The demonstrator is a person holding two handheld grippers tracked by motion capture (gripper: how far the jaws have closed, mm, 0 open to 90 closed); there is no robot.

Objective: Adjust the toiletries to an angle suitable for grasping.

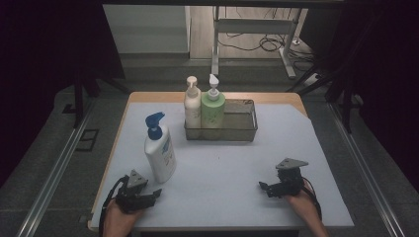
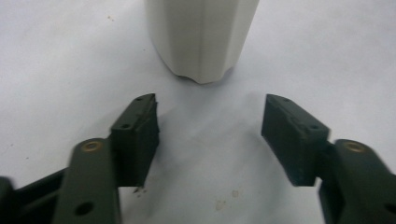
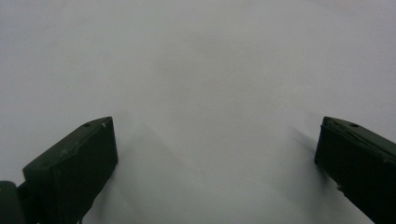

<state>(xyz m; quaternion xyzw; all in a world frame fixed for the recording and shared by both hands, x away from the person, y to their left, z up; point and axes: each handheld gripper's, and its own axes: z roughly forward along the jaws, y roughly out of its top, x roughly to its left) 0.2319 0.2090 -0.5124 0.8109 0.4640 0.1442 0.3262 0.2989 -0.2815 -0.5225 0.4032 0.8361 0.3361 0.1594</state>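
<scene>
Nearest the person, the left gripper rests low on the pale blue-grey table cover, its jaws apart with nothing between them. It points at the foot of the tall white plastic pump bottle with a blue spray-style head, which stands upright just beyond the jaw tips. The left gripper view shows the bottle's base ahead of the gap, untouched, so this looks like a line-up for a grasp low on the body.

The right gripper lies well apart on the other side, jaws spread wide over bare cover, seemingly idle.

Farther back, a rectangular metal mesh basket holds 2 upright bottles packed at its left end: a cream pump bottle and a green pump bottle. The empty right part probably awaits the white bottle.
</scene>
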